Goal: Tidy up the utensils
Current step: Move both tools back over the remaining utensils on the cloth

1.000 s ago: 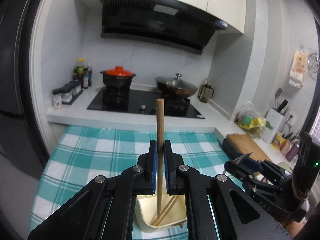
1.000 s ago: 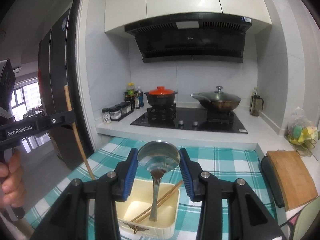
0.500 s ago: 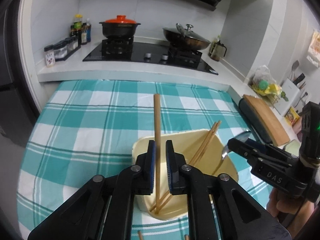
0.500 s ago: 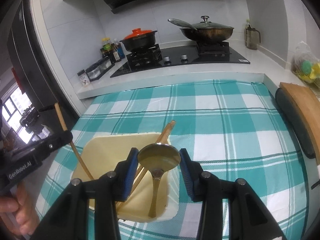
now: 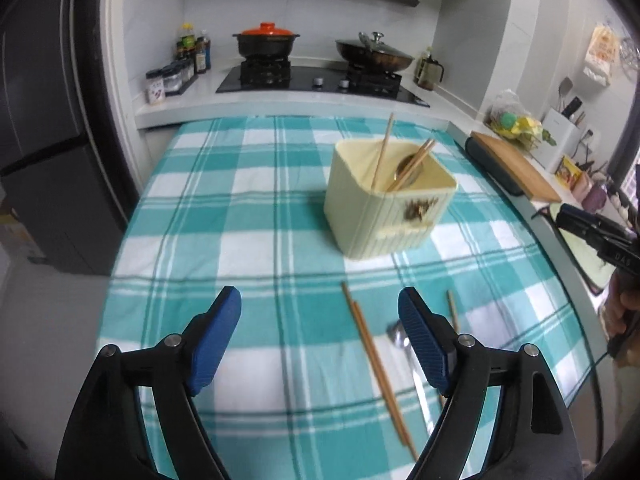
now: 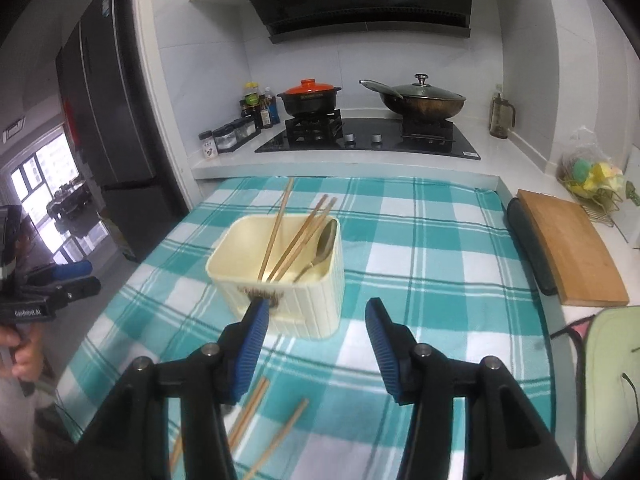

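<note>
Chopstick and spoon, a second ago clamped in my two grippers above the bin, now stand inside the cream utensil holder point(image 5: 390, 208); both were let go within the last half second. I take this as one deposit cycle finished, with more utensils left to collect.

Left side: my left gripper point(image 5: 320, 334) has pulled back and now looks down at the checked tablecloth point(image 5: 240, 220) on the tabletop. Its fingers point(image 5: 218, 330) are spread wide and hold nothing. A pair of loose chopsticks point(image 5: 376, 364) lies on the cloth between them, nearer the right finger, touching neither. A loose metal spoon point(image 5: 400, 338) lies beside the right finger and is partly hidden behind it; whether they touch I cannot tell. One more single chopstick point(image 5: 452, 308) lies just beyond that finger.

Centre: in the right wrist view the holder point(image 6: 280, 280) carries one chopstick leaning left, a pair leaning right, and a deposited spoon point(image 6: 326, 242) bowl-up against the right wall.

Right side: my right gripper point(image 6: 316, 346) has also drawn back from the holder. Its fingers point(image 6: 382, 338) are wide apart and empty, the left fingertip overlapping the holder's front face in the view; contact is uncertain. The loose chopsticks point(image 6: 256, 412) lie on the cloth below it. I judge these the next pickup.
</note>
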The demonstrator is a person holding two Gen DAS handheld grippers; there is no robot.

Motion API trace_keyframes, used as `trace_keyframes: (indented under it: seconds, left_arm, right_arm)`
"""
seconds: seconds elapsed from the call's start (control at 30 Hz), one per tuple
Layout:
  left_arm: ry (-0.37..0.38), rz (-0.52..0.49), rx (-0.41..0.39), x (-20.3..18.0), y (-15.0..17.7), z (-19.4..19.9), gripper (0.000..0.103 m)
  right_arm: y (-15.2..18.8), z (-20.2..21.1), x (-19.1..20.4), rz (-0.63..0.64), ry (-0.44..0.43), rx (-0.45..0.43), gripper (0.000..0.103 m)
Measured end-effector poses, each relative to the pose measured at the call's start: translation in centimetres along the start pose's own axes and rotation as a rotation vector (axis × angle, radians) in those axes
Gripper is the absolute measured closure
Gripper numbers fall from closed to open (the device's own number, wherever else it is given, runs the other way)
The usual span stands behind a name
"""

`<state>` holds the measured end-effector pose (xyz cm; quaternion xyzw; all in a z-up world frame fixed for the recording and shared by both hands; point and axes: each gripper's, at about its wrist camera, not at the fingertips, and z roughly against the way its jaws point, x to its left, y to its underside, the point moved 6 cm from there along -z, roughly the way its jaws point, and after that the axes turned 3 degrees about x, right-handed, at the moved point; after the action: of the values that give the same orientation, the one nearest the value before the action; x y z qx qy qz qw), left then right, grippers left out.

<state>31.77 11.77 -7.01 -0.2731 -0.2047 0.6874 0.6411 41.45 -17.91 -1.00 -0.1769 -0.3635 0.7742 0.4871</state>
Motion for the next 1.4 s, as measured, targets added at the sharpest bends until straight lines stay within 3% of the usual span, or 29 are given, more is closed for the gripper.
trace_keyframes:
  seconds: [0.1,0.23,0.33,0.43,0.5,0.7,0.97,1.2,1.4]
  left_arm:
    - [-0.054,0.019,0.013,-0.3,6.1,0.0,0.020]
    - [-0.003,0.091,0.019,-2.0,12.1,-0.9,0.020]
    - [-0.002,0.100,0.030,-3.3,14.4,-1.7,0.020]
    - [0.005,0.074,0.054,-3.9,15.0,-2.1,0.020]
    - [0.004,0.086,0.045,-3.8,14.7,-2.0,0.020]
    - [0.047,0.145,0.058,-3.8,14.7,-2.6,0.018]
    - [0.020,0.146,0.082,-4.0,14.4,-4.4,0.016]
    - [-0.004,0.113,0.170,-4.5,14.0,-8.2,0.016]
    - [-0.046,0.096,0.187,-4.6,13.4,-9.5,0.016]
  right_arm:
    - [6.0,2.1,0.7,0.033,0.044,-0.006,0.052]
    - [14.5,2.7,1.7,-0.025,0.081,0.007,0.052]
    - [20.1,2.7,2.4,-0.102,0.118,0.004,0.052]
    - [23.5,2.4,3.3,-0.126,0.124,0.034,0.052]
    - [24.4,2.3,4.1,-0.095,0.114,0.063,0.052]
    - [24.6,2.5,4.8,-0.083,0.126,0.041,0.052]
    - [25.4,1.8,5.8,-0.064,0.112,0.055,0.052]
    - [25.5,1.7,5.8,-0.063,0.114,0.057,0.052]
    - [25.8,1.4,5.4,-0.083,0.108,0.068,0.052]
